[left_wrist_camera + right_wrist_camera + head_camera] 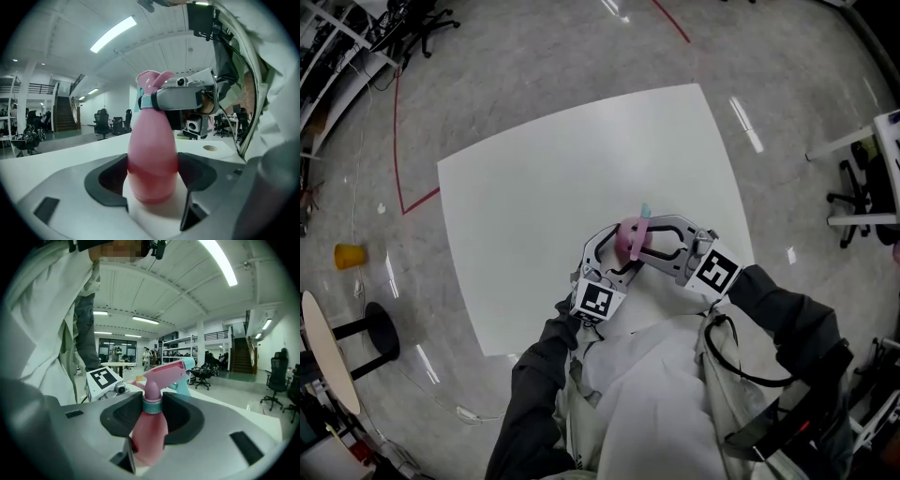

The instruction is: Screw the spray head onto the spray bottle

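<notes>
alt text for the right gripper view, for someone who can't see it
The right gripper has its jaws closed on the teal collar of a pink spray head sitting on a pink spray bottle. A marker cube and a person's pale clothing are at left, a large open office behind.
</notes>
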### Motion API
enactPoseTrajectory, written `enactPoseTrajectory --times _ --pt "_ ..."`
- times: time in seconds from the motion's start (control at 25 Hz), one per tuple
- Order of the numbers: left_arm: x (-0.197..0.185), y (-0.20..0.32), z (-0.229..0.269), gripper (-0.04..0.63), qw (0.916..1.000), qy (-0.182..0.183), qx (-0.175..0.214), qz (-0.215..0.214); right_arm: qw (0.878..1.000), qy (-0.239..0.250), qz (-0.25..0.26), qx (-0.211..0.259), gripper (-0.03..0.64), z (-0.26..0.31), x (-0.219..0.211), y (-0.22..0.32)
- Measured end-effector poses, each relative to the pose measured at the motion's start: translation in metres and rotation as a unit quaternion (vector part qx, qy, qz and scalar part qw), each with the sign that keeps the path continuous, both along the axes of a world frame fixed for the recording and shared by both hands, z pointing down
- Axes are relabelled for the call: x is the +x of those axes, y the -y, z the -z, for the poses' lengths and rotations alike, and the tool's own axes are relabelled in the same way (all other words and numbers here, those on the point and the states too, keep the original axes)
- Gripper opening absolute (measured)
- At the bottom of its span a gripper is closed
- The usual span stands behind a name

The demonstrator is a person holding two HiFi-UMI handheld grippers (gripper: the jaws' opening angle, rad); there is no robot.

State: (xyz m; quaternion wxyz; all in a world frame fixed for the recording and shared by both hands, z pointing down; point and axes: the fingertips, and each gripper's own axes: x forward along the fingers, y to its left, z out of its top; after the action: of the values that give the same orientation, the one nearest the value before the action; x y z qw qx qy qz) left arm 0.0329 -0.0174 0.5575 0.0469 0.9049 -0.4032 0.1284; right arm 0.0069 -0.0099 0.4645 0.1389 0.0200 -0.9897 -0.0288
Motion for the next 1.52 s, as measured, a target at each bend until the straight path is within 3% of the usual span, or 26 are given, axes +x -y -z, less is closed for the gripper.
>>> enactPoseTrajectory --times 0.08,0.16,0.28,0.36,0.4,0.48,0.68,0.84,0.92,1.0,1.04,1.08,1.36,1.52 --pt "-0.001 0.002 0.003 0.351 0.9999 -0.006 -0.004 0.011 0.999 0.003 -0.046 -0.003 0.124 -0.001 0.002 0.005" --pt "-0.003 0.004 0.005 0.351 0.9996 -0.008 -0.006 0.025 0.99 0.011 -0.139 0.019 0.123 0.0 0.002 0.01" --pt "-0.002 0.006 0.005 0.351 0.9995 -0.003 -0.005 0.031 0.949 0.042 -0.312 0.026 0.123 0.006 0.005 0.017" --pt "-0.001 0.006 0.005 0.351 0.9996 -0.008 -0.004 0.028 0.927 0.067 -0.369 -0.011 0.123 0.006 0.006 0.018" --pt "-0.002 0.006 0.005 0.351 0.9996 -0.009 -0.004 0.027 0.925 0.077 -0.369 -0.031 0.124 0.006 0.006 0.018" --pt "-0.002 0.006 0.004 0.35 0.9996 -0.01 -0.004 0.025 0.937 0.087 -0.335 -0.055 0.14 0.006 0.011 0.013" --pt "-0.001 0.003 0.004 0.35 0.9998 -0.015 -0.006 0.015 0.974 0.069 -0.206 -0.069 0.309 -0.004 0.05 0.003" --pt "0.012 -0.009 -0.004 0.35 0.9992 0.005 -0.002 -0.039 0.997 0.011 -0.072 -0.014 0.334 0.011 0.044 0.018" --pt "0.017 -0.012 -0.006 0.35 0.9985 0.012 -0.002 -0.053 0.999 -0.038 0.011 0.027 0.334 0.012 0.03 0.013" --pt "0.019 -0.012 -0.005 0.35 0.9989 0.008 -0.001 -0.046 0.994 -0.071 0.064 0.046 0.333 0.011 0.02 0.004" --pt "0.019 -0.011 -0.004 0.351 0.9992 0.006 -0.002 -0.04 0.993 -0.075 0.073 0.05 0.281 0.012 0.018 0.001" --pt "0.018 -0.01 -0.004 0.35 0.9993 0.005 -0.005 -0.035 0.993 -0.074 0.073 0.048 0.2 0.012 0.017 -0.001" --pt "0.007 -0.008 -0.004 0.35 0.9997 0.005 -0.004 -0.024 0.998 -0.058 -0.009 0.031 0.181 0.009 0.012 0.001" --pt "0.0 -0.001 -0.003 0.345 0.9998 0.01 -0.015 0.011 0.987 -0.053 -0.148 0.02 0.178 0.01 0.014 0.016"
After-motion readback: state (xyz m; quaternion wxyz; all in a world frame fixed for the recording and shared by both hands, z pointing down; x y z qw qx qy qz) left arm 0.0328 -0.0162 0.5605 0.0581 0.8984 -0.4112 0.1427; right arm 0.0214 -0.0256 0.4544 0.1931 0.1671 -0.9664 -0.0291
